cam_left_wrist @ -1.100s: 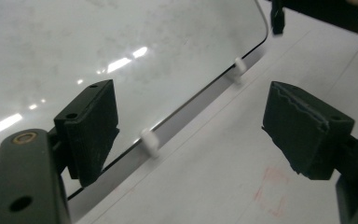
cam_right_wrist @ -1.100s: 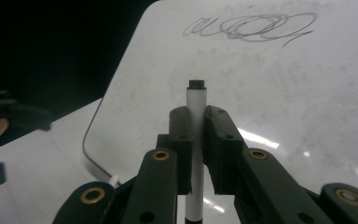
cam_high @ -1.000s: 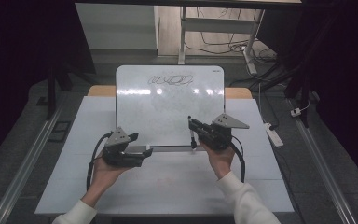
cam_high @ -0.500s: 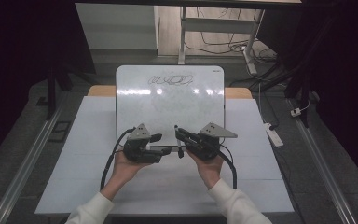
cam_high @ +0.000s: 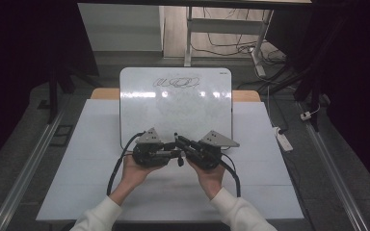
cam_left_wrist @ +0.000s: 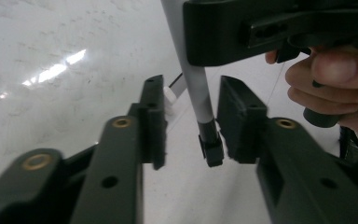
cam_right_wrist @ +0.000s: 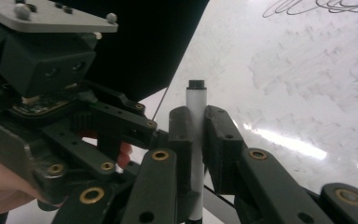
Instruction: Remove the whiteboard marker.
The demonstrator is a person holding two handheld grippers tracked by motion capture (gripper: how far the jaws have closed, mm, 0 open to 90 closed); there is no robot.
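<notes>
Near the desk's (cam_high: 96,159) front edge, the left gripper (cam_high: 172,154) lies level, pointing right; its jaws have just been closing around the marker's (cam_left_wrist: 200,93) black cap end without pressing it yet. The right gripper (cam_high: 178,143), pointing left, is clamped on the marker's white barrel over the whiteboard's (cam_high: 139,96) near edge.

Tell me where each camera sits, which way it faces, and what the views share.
High view: above the near edge, looking forward and down on the whiteboard; both forearms, left gripper, right gripper.
Left gripper view: on the left gripper, facing the marker's black cap; jaws just closing, not touching.
Right gripper view: on the right gripper, clamping the marker, facing the board.
Shared: marker, whiteboard.
</notes>
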